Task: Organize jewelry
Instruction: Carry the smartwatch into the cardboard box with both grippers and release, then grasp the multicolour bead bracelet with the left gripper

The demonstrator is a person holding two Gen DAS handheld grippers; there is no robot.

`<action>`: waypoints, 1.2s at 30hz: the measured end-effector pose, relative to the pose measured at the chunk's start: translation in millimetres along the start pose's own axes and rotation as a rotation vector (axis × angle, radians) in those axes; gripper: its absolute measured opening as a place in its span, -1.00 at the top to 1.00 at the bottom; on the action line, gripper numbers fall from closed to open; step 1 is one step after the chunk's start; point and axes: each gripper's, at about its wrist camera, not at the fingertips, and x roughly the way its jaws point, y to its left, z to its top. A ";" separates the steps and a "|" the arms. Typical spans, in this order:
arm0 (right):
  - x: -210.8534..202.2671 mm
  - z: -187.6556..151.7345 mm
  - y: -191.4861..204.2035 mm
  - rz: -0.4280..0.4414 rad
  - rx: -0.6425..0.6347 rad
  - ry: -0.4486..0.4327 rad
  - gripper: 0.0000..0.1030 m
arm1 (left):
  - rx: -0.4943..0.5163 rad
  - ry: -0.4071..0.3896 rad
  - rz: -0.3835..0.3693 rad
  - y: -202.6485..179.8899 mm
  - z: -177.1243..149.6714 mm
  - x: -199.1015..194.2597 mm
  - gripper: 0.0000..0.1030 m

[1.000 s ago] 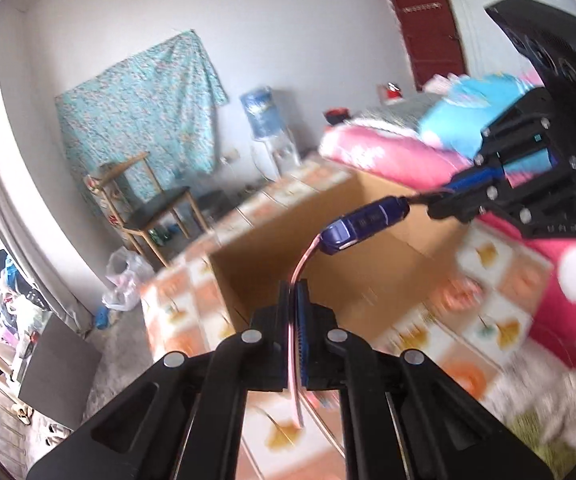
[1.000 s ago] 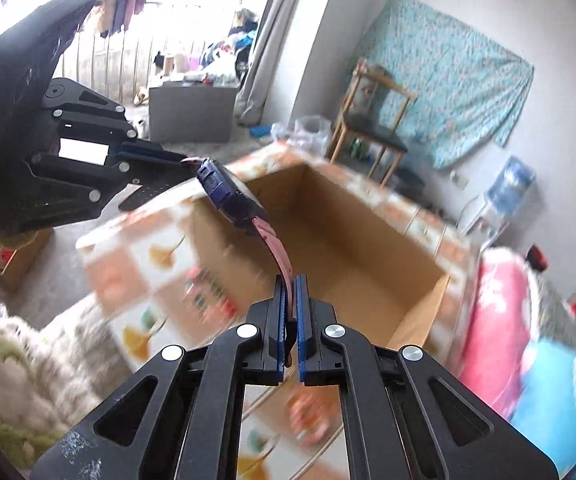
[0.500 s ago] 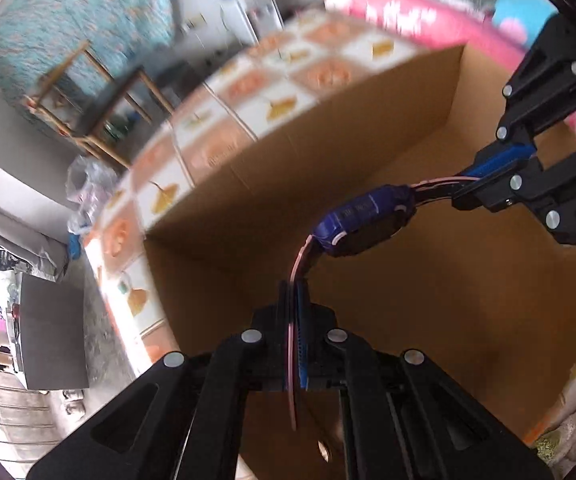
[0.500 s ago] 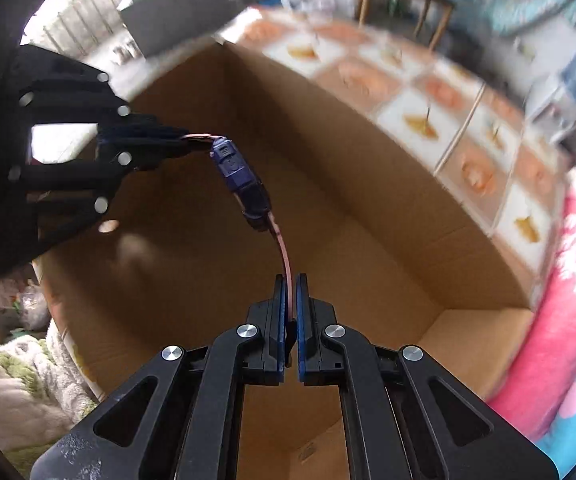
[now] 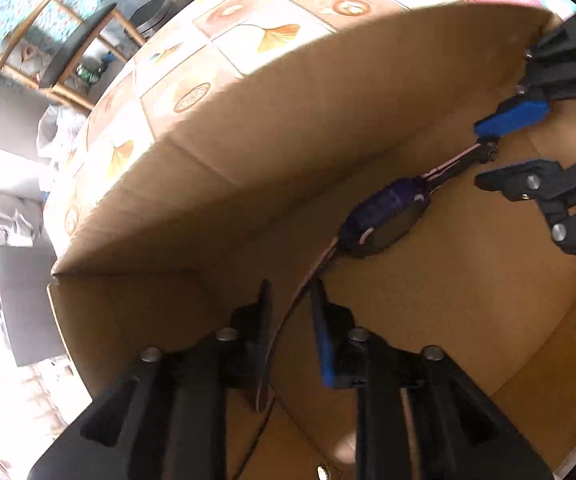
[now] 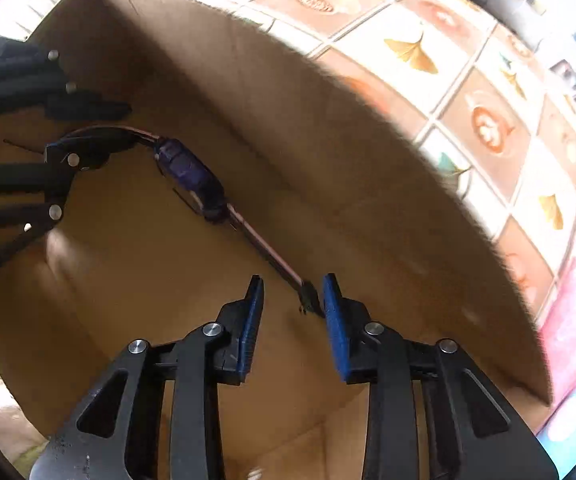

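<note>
Both grippers, left point(image 5: 292, 312) and right point(image 6: 292, 308), stood parted inside the cardboard box point(image 6: 328, 152); watch point(image 5: 384, 216) slung between, strap ends resting on fingers. Risk: strap snagging, watch dragged out on withdrawal.

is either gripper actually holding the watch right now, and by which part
Neither. Both grippers, left and right, are open inside the cardboard box. The watch strap ends lie between the parted fingers, unclamped.
</note>
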 end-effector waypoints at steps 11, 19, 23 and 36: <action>-33.4 -12.8 -1.3 0.012 0.052 -0.103 0.31 | 0.004 -0.140 -0.002 -2.4 -10.5 -46.6 0.00; -65.9 -35.7 11.7 0.106 0.147 -0.233 0.31 | -0.173 -0.390 -0.089 29.8 -73.2 -119.1 -0.37; -114.0 -79.1 25.6 0.148 0.157 -0.448 0.14 | -0.277 -0.541 -0.165 47.3 -131.5 -153.0 -0.68; -87.0 -222.3 136.4 0.241 0.248 -0.599 -0.07 | -0.580 -0.573 -0.174 -6.5 -287.2 -57.3 -0.89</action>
